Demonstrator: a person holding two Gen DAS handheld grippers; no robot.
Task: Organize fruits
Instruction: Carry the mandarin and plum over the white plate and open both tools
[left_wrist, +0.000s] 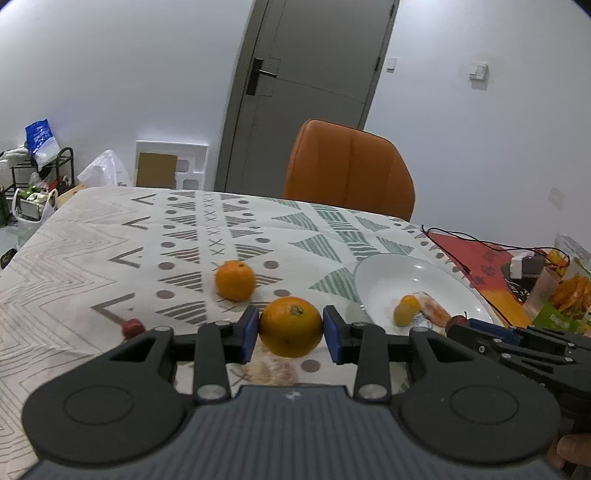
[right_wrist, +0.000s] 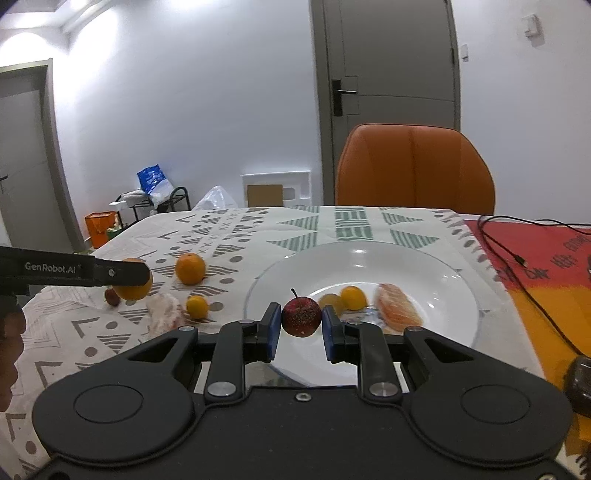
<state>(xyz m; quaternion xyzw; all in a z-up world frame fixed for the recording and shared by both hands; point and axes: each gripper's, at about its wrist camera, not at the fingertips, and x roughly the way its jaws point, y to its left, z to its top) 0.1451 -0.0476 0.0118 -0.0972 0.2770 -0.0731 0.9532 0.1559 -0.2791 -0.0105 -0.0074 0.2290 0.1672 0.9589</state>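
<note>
"GenRobot.AI" on left tool (right_wrist: 122, 274)

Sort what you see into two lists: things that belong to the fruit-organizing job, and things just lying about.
Job: orange in left hand-held gripper; small red fruit in right hand-held gripper; loose orange; white plate.

Lying about: black cable, snack packets, orange chair.

- Plate (right_wrist: 436, 258): glossy white ceramic, smooth, catching light spots.
- Tablecloth (left_wrist: 110, 236): matt printed cloth.
- Orange (left_wrist: 290, 326): dimpled, slightly shiny peel.
- Small red fruit (right_wrist: 301, 316): dark glossy skin, speckled.
- Far chair (right_wrist: 413, 170): smooth orange leather-like upholstery.
</note>
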